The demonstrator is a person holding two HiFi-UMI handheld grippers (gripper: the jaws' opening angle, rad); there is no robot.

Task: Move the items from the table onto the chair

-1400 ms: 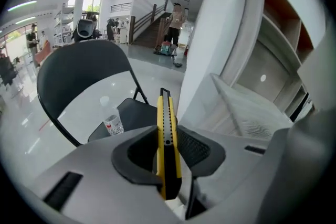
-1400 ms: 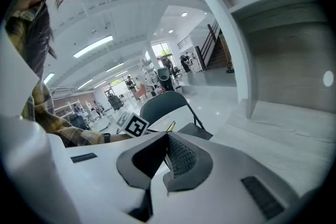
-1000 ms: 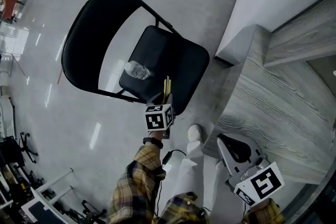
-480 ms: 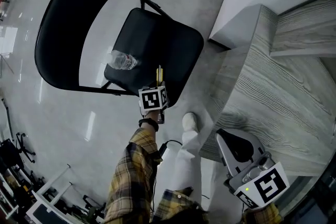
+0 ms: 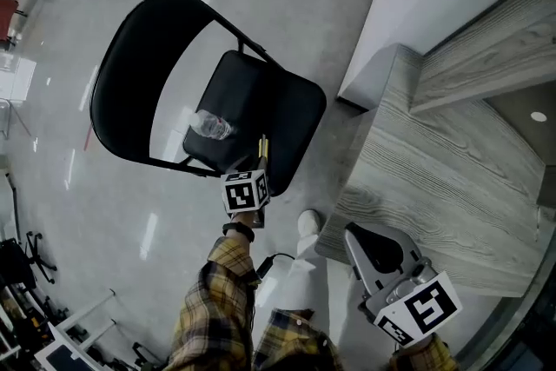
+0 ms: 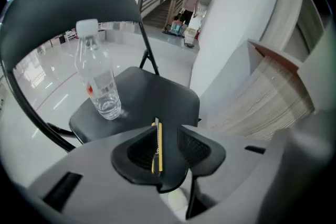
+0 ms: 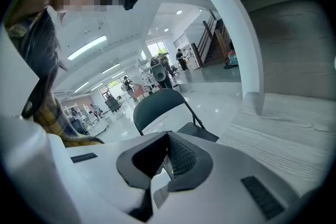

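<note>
Left tool (image 6: 165, 129) is clamped on a thin yellow box cutter (image 6: 157, 148), which stands on edge between its jaws and pokes out past their tips. In the head view this tool hangs over the near edge of the chair (image 5: 291, 113), pointing down at the seat, so the box cutter is in the air and not yet on the chair. A clear water bottle (image 6: 98, 78) with a white cap already stands upright on the seat, towards the backrest.

Right tool (image 7: 167, 137) has its jaws together with nothing between them, held low beside the desk (image 5: 443, 178).

One item looks delivered and the second only needs setting down and letting go. The part of the desk in view shows nothing more to fetch, so the job seems nearly done.
</note>
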